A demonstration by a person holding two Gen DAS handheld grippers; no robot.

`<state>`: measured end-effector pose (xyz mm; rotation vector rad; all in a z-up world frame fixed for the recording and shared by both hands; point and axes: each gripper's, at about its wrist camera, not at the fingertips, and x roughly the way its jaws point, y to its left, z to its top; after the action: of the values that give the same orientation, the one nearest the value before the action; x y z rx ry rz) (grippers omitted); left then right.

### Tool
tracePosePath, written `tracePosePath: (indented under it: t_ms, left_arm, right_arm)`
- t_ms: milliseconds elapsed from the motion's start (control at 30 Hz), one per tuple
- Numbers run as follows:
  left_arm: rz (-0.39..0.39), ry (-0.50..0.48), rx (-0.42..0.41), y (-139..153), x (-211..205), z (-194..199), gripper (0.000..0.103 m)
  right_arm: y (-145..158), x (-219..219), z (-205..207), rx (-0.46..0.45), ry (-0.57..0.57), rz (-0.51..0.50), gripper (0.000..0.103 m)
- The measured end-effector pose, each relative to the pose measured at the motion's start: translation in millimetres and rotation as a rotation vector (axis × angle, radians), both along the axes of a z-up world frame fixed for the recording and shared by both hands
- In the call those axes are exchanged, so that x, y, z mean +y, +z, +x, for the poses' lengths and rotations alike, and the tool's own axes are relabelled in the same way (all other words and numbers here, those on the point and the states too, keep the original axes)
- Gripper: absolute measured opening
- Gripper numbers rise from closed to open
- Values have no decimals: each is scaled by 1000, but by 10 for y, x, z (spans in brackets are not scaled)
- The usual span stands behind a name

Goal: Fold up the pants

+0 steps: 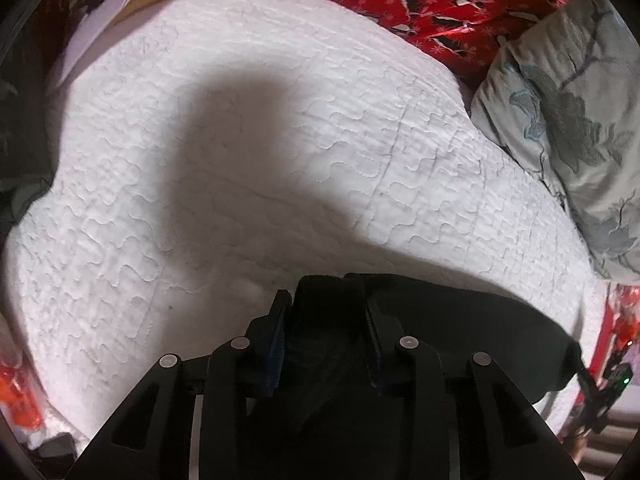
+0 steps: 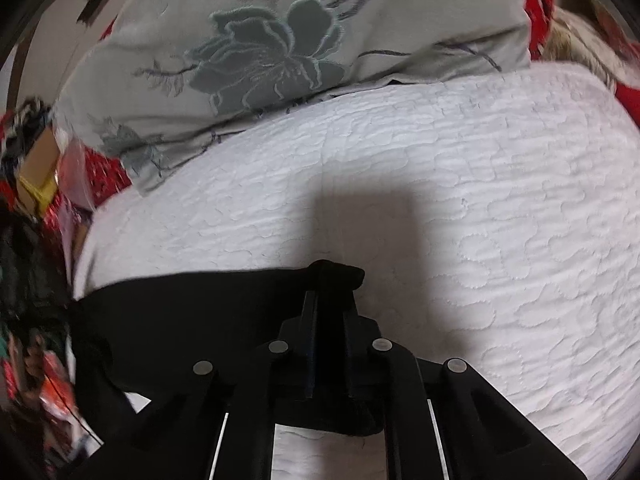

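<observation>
White quilted bedding (image 1: 280,160) fills the left wrist view, with red patterned fabric (image 1: 440,4) along the top and a grey floral pillow (image 1: 568,120) at the right edge. At the bottom, the left gripper (image 1: 326,312) points steeply down, its jaws clamped on a thick bunch of the black pants (image 1: 460,328), which spread off to the right across the quilt.

From the right wrist view, the same quilt (image 2: 480,200) lies below the floral pillow (image 2: 260,52). The right gripper (image 2: 330,300) pinches a small fold of the pants (image 2: 180,320), jaws nearly together; the dark cloth stretches away to the left.
</observation>
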<state>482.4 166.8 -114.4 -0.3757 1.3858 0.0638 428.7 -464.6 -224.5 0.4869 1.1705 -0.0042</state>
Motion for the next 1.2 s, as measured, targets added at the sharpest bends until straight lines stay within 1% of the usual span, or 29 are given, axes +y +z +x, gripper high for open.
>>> tracePosePath:
  t_ms: [33,100,167,200,233,267,300,333,400,500,600,733,800,933,1100,1133,1200]
  left_arm:
    - [8,-5,-2,34,-10,-23,33]
    - [19,-9,-1,68,-45,-32,33]
    - [24,-7,1,96,-47,-58,33]
    - [25,-3,5,89,-52,-52,33]
    - [28,1,7,84,-50,-46,33]
    - [32,11,9,75,-51,-37,33]
    - [33,23,7,88,-41,-43,33]
    - [33,33,1,110,-36,-53,33]
    - [32,55,-28,197,-35,-96,33]
    - [11,82,-70,374,-17,-216,32]
    - [0,107,-112,566,23,-417,32]
    - [-25,138,-158,809,108,-766,31]
    - [-32,145,-175,905,138,-972,31]
    - [-63,157,-193,1017,215,-1420,29]
    - [-119,171,-199,993,361,-1967,28]
    - [-132,176,-198,958,425,-2106,27]
    - [-142,179,-184,860,495,-2323,26]
  right_arm:
    - [-10,-28,-4,-4,-9,7,15]
    - [-32,-40,15,0,-6,23,15]
    - [-68,-41,66,6,-5,31,20]
    - [-80,-27,94,6,0,42,28]
    - [-81,0,121,3,8,38,32]
    - [-63,50,158,1,24,5,32]
    - [-44,88,182,3,39,-29,27]
    - [-13,122,196,8,54,-59,10]
    - [106,158,178,-17,68,-73,9]
    - [359,181,88,-86,72,-86,9]
    - [612,238,-67,-154,88,-117,9]
    - [866,309,-396,-224,89,-146,9]
    - [933,338,-539,-249,84,-149,9]
    - [1035,399,-976,-291,75,-148,9]
    - [1038,484,-1566,-319,72,-119,9]
    - [1015,499,-1742,-321,68,-106,9]
    - [971,523,-1964,-319,71,-111,8]
